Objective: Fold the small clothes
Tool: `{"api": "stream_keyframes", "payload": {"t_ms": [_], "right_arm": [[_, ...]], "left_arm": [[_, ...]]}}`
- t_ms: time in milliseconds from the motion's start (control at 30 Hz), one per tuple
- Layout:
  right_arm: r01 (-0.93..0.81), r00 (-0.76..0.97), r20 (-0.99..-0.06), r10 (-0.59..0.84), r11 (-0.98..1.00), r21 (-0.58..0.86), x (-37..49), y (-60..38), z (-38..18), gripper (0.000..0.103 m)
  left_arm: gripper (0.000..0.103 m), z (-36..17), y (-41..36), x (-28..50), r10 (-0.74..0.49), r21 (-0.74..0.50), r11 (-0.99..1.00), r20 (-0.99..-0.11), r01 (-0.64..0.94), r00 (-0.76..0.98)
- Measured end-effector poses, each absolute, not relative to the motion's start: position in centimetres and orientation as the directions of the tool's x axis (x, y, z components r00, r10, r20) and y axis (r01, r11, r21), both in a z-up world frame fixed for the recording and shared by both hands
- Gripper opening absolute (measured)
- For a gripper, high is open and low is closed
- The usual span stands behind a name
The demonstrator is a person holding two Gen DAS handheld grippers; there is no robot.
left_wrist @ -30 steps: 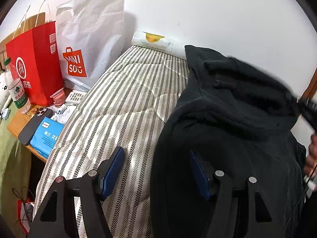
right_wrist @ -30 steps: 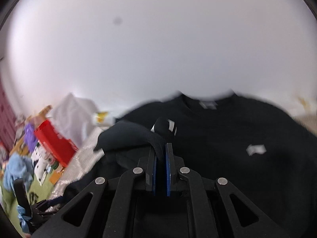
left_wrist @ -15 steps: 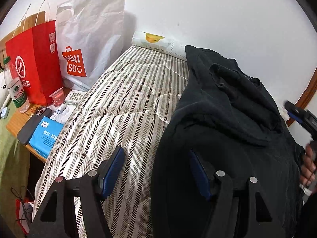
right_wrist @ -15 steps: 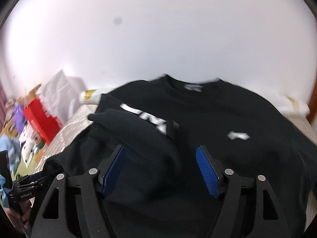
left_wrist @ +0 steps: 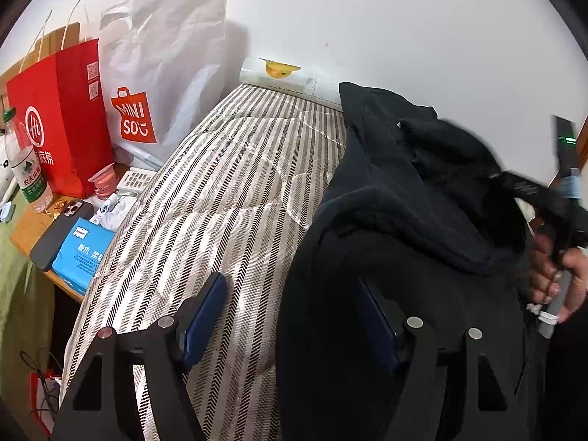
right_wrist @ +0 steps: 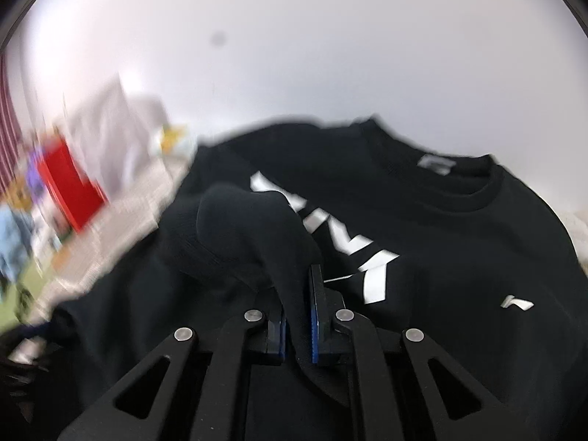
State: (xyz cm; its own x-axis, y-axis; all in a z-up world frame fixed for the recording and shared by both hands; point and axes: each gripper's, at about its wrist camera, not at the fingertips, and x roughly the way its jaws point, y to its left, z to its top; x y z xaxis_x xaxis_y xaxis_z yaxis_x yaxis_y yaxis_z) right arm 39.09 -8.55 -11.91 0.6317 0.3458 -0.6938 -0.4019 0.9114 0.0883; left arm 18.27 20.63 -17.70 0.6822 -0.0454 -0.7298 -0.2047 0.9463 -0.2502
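Right tongs point(right_wrist: 298, 316) on sweatshirt sleeve point(right_wrist: 242, 235)

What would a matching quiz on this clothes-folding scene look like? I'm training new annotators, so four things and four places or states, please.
Things:
1. right gripper
2. left gripper
3. red paper bag
4. phone

Places or states:
A. lying on the wooden side table
B. open over the sweatshirt's edge
C. standing beside the white bag
D. shut on a fold of black sweatshirt

Pairs: 1-D, 2-B, 3-C, 4-A
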Motion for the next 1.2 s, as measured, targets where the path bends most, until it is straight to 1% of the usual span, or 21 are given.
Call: {"api": "stream_keyframes", "payload": {"t_ms": [67,167,300,433,533,700,767,833,867,900,933,967,1000,1067,1133,1167,1200], "right_arm": [[-0.351,0.681,-0.635,0.364,0.924,0.152,37.9,-11.2,-10.0,0.008],[-0.273,0.738,-0.577,0.35,0.937,0.219,36.3,-15.5,-8.2,0.008],[-0.163,0.776,-0.548,0.312,0.939,0.304,34.3,-21.5,-8.0,0.01],[-0.037,0.758,-0.608,0.236,0.946,0.321,32.1,-26.6,-10.4,0.011],[0.035,0.742,-0.649,0.168,0.957,0.288,29.7,-29.6,-12.2,0.012],[0.105,0.714,-0.688,0.132,0.951,0.292,26.3,-33.3,-12.9,0.012],[0.093,0.716,-0.686,0.128,0.957,0.276,25.6,-33.5,-12.1,0.012],[0.053,0.712,-0.69,0.133,0.969,0.241,25.8,-32.5,-10.9,0.015],[0.016,0.71,-0.69,0.141,0.976,0.217,26.2,-31.6,-10.1,0.021],[-0.025,0.709,-0.688,0.156,0.98,0.196,26.7,-30.4,-9.4,0.032],[-0.058,0.709,-0.685,0.168,0.982,0.181,26.9,-29.6,-8.8,0.038],[-0.097,0.711,-0.678,0.184,0.982,0.164,27.5,-28.2,-8.3,0.048],[-0.127,0.715,-0.67,0.197,0.98,0.153,27.9,-27.2,-7.9,0.052],[-0.192,0.715,-0.659,0.232,0.972,0.135,29.8,-24.0,-7.4,0.052],[-0.247,0.698,-0.658,0.281,0.958,0.147,32.0,-21.0,-7.3,0.052],[-0.275,0.686,-0.658,0.31,0.948,0.159,33.4,-19.3,-7.4,0.052],[-0.299,0.675,-0.659,0.333,0.939,0.169,34.8,-17.5,-7.6,0.052]], "left_arm": [[0.069,-17.7,20.6,18.3,-0.044,-0.248,0.947,-0.73,-0.205,0.682],[0.069,-17.7,20.7,18.3,-0.046,-0.251,0.946,-0.73,-0.204,0.682],[0.069,-17.7,20.7,18.3,-0.045,-0.249,0.947,-0.73,-0.204,0.682],[0.069,-17.7,20.7,18.3,-0.046,-0.251,0.946,-0.73,-0.204,0.682],[0.069,-17.7,20.7,18.3,-0.046,-0.251,0.946,-0.73,-0.204,0.682],[0.07,-17.6,20.8,18.2,-0.042,-0.245,0.948,-0.73,-0.204,0.682],[0.07,-17.6,20.7,18.3,-0.043,-0.246,0.948,-0.733,-0.205,0.679],[0.07,-17.4,20.5,18.5,-0.038,-0.224,0.954,-0.749,-0.198,0.661],[0.07,-17.2,20.2,18.6,-0.027,-0.199,0.961,-0.758,-0.191,0.651],[0.07,-16.9,20.0,18.7,-0.02,-0.18,0.966,-0.763,-0.183,0.646],[0.07,-16.6,19.8,18.9,-0.014,-0.164,0.971,-0.763,-0.173,0.646],[0.07,-16.1,19.7,19.1,-0.007,-0.15,0.975,-0.757,-0.163,0.653],[0.07,-15.6,19.6,19.3,-0.001,-0.141,0.977,-0.748,-0.158,0.664],[0.07,-14.9,19.4,20.1,0.01,-0.116,0.983,-0.734,-0.14,0.679],[0.07,-14.7,19.1,21.1,0.024,-0.085,0.988,-0.732,-0.126,0.681],[0.069,-14.7,18.9,21.7,0.026,-0.073,0.99,-0.73,-0.117,0.683],[0.065,-14.7,18.8,22.1,0.024,-0.067,0.992,-0.731,-0.107,0.682]]}}
